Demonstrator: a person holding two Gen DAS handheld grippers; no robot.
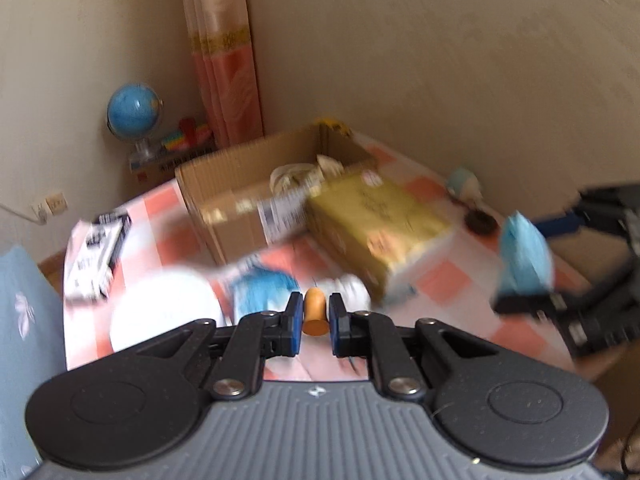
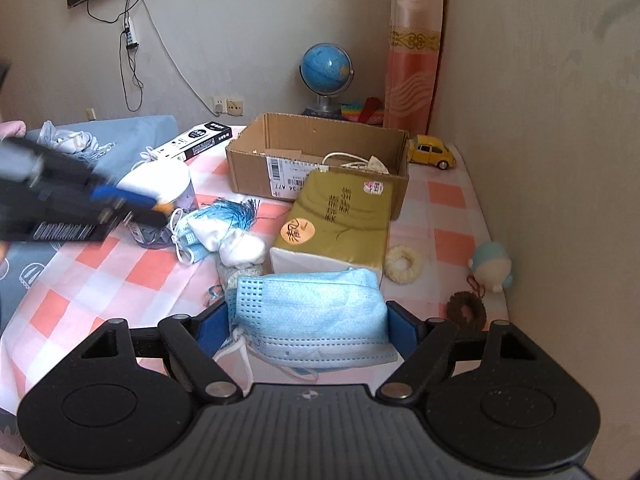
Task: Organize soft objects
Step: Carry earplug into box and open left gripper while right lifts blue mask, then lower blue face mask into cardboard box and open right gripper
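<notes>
My left gripper (image 1: 314, 314) is shut on a small orange soft piece (image 1: 314, 312), held above the checked cloth; it also shows blurred in the right wrist view (image 2: 160, 208). My right gripper (image 2: 308, 320) is shut on a blue face mask (image 2: 312, 320), which also shows in the left wrist view (image 1: 524, 256). An open cardboard box (image 2: 320, 136) stands at the back of the table. A second mask (image 2: 192, 240), a blue tassel (image 2: 236, 212) and white socks (image 2: 240, 248) lie in a heap on the cloth.
A yellow tissue pack (image 2: 336, 220) lies in front of the box. A white tub (image 2: 172, 184), a black-and-white carton (image 2: 196, 140), a yellow toy car (image 2: 434, 150), a cream scrunchie (image 2: 402, 264), a brown scrunchie (image 2: 466, 310) and a pale blue plush (image 2: 492, 266) sit around. Walls close the right side.
</notes>
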